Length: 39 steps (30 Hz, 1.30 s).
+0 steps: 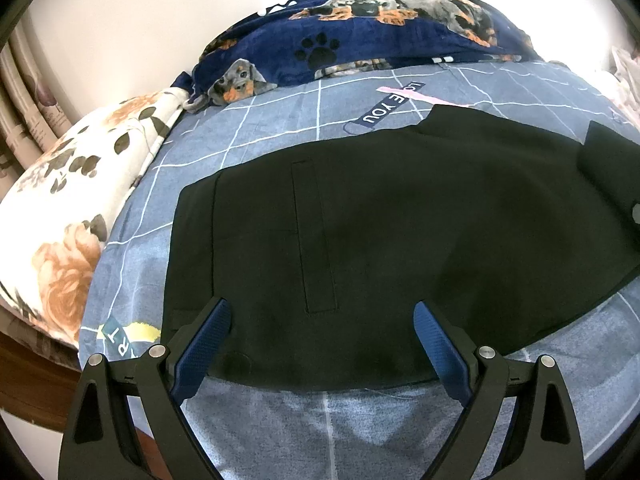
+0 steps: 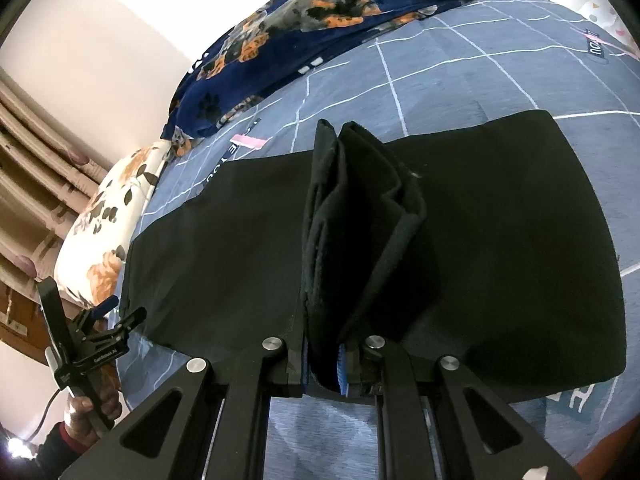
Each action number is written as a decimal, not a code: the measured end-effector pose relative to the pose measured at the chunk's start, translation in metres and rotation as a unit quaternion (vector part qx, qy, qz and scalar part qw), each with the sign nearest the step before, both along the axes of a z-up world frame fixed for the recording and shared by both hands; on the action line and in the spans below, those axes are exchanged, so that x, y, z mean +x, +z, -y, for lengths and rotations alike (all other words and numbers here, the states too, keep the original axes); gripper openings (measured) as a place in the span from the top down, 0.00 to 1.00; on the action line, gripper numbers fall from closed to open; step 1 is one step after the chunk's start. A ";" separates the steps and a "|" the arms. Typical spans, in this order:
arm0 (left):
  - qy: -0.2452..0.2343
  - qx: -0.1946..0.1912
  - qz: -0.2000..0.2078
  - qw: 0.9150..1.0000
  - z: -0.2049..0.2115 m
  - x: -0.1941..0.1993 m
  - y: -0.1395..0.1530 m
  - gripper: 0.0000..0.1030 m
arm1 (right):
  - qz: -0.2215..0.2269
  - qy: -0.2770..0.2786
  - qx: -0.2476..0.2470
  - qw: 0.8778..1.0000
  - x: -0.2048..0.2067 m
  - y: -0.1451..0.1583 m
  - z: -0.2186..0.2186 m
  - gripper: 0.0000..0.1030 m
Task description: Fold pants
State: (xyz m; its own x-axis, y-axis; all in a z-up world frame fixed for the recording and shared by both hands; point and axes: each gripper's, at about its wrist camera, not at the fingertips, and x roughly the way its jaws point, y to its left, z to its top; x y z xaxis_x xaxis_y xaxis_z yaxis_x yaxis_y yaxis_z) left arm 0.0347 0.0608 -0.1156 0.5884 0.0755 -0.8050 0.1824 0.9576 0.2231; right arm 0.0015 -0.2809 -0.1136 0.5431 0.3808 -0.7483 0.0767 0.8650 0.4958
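A big bed takes up most of the room, and its blue-grey sheet (image 1: 280,128) has thin white lines like a grid. A dark blue blanket (image 1: 360,36) with puppy pictures and paw prints is bunched up along the far side by the wall. A white pillow (image 1: 68,216) with orange flowers sits at the left end of the bed. The black pants (image 1: 380,220) lie flat on the sheet, close to the near edge, and they stretch from left to right. The left gripper (image 1: 322,312) hangs just over the near edge of the pants, above the waist end with a long pocket slit. Its two blue fingers (image 1: 208,340) are spread far apart and hold nothing. The right gripper (image 2: 324,364) is at the other end of the pants. Its fingers are pressed close together and they pinch a bunch of the black cloth, which stands up in thick folds above the flat part. In the right wrist view a hand (image 2: 86,410) in a dark sleeve holds the handle of the left gripper (image 2: 108,316).
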 end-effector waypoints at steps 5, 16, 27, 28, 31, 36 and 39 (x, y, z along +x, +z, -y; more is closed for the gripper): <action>0.000 -0.001 -0.001 1.000 0.000 0.000 0.000 0.10 | 0.001 0.005 -0.003 1.000 0.001 0.000 -0.005 0.88; 0.001 -0.001 -0.003 1.000 -0.001 0.000 -0.003 0.10 | 0.002 0.010 -0.003 1.000 0.002 0.000 -0.011 0.87; 0.001 -0.001 -0.004 1.000 -0.001 0.000 -0.004 0.10 | 0.004 0.014 -0.007 1.000 0.002 0.003 -0.020 0.86; 0.001 -0.001 -0.005 1.000 0.000 0.001 -0.003 0.10 | 0.004 0.015 -0.007 1.000 0.003 0.003 -0.021 0.86; 0.001 -0.001 -0.004 1.000 0.000 0.001 -0.003 0.10 | 0.004 0.015 -0.007 1.000 0.003 0.003 -0.021 0.86; 0.001 -0.001 -0.004 1.000 -0.001 0.001 -0.003 0.10 | 0.005 0.019 -0.010 1.000 0.004 0.004 -0.026 0.86; 0.001 -0.001 -0.004 1.000 -0.001 0.000 -0.003 0.10 | 0.006 0.021 -0.010 1.000 0.005 0.004 -0.028 0.86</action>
State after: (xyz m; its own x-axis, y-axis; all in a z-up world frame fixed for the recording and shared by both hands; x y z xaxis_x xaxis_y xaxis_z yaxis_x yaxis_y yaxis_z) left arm 0.0351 0.0618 -0.1187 0.5816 0.0747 -0.8101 0.1822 0.9585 0.2192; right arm 0.0065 -0.2533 -0.1091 0.5356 0.3877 -0.7502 0.0355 0.8773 0.4787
